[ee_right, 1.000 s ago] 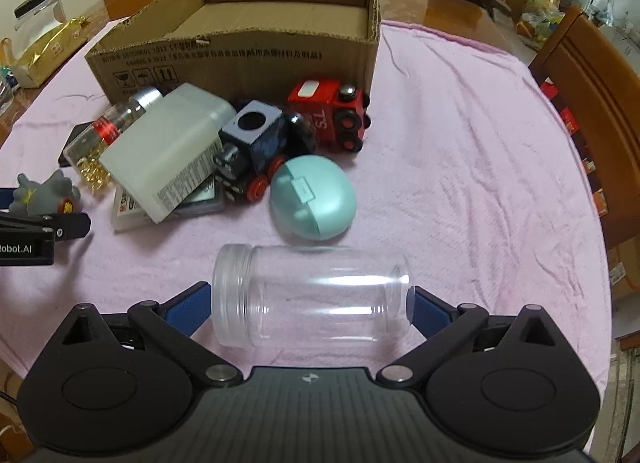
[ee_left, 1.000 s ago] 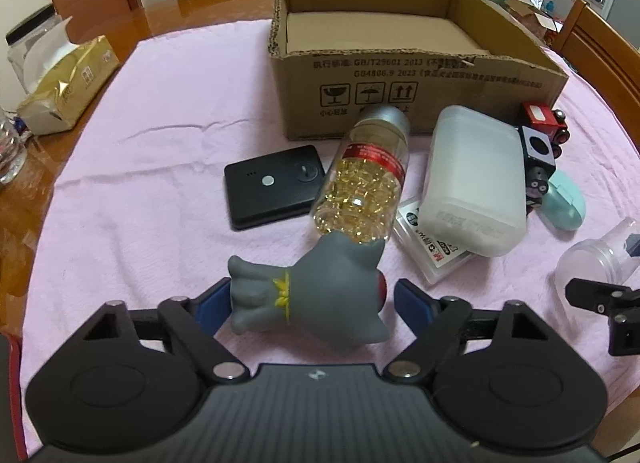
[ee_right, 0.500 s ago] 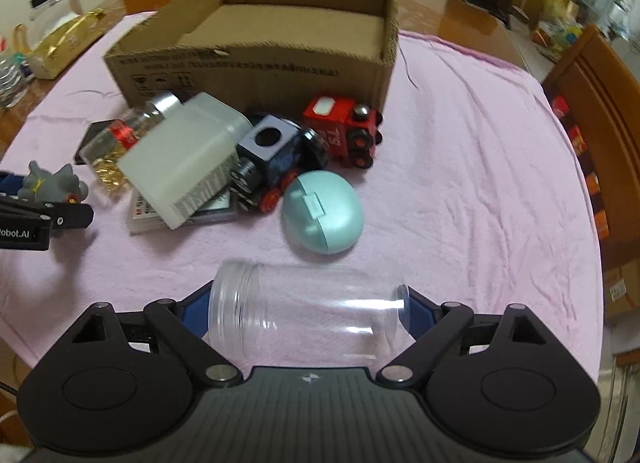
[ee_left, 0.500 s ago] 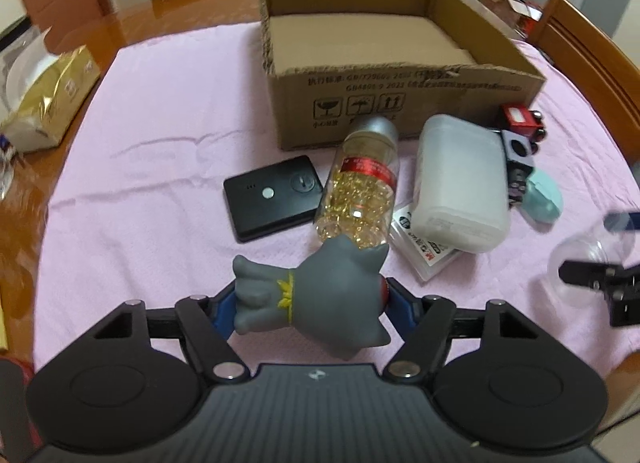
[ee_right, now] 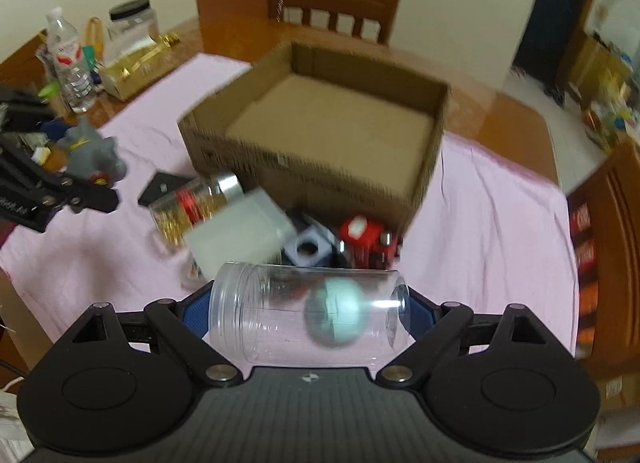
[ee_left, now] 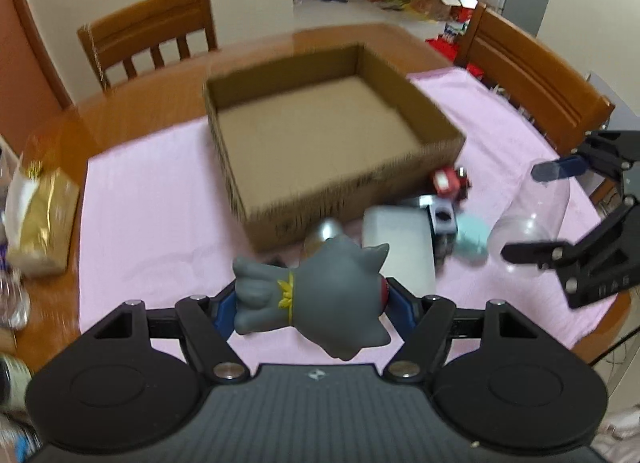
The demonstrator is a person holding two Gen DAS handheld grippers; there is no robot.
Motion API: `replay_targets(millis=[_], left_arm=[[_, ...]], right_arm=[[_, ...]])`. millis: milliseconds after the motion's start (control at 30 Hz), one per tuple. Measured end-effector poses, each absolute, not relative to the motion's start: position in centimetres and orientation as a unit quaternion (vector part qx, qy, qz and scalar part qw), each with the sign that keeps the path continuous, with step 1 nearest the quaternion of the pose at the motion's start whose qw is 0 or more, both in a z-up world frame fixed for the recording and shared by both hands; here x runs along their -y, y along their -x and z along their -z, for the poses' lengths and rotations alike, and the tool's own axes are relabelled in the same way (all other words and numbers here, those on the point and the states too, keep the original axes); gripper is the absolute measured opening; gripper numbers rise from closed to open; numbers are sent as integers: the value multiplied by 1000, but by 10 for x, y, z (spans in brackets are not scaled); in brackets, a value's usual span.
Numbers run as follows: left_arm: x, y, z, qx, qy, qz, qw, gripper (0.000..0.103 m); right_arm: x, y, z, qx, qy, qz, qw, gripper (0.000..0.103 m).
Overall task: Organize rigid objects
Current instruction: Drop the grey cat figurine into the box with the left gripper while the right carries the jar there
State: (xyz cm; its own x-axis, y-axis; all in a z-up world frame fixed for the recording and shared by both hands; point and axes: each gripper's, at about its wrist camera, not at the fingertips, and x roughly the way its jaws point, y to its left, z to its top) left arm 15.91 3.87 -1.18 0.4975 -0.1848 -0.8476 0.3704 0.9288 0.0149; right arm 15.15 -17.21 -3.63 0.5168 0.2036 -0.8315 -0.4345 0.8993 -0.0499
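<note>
The left gripper [ee_left: 310, 305] clamps the grey toy figure [ee_left: 316, 299] crosswise between its pads, off the pink cloth [ee_left: 160, 199]. The right gripper [ee_right: 308, 313] pinches the clear jar [ee_right: 308, 313] end to end. The cardboard box [ee_left: 328, 199] sits at twelve o'clock.

Counted items on a pink-clothed table

One cardboard box [ee_left: 320, 143] at twelve o'clock; two toy train cars [ee_right: 340, 243]; one capsule bottle [ee_right: 192, 207]; one white container [ee_right: 240, 239]; one mint case [ee_right: 336, 317]; one clear jar [ee_right: 308, 319]; one grey toy figure [ee_left: 320, 295]; two wooden chairs [ee_left: 148, 35]; two grippers [ee_left: 310, 307].
</note>
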Motion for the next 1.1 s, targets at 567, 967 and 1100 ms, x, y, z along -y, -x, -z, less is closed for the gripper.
replay_targets(millis=[567,967,1100], left_arm=[[-13,-310,6,-444,-66,148,881,71],[-23,-357,21,-416,-30,104,903,94],[-33,-342,15,-407,-40,95,908,97]], right_arm=[[169,-218,4,-405,128,-198,884,94],[175,-242,2,-405,124,-171,890,94],[175,-247,5,-408,125,-165,889,94]])
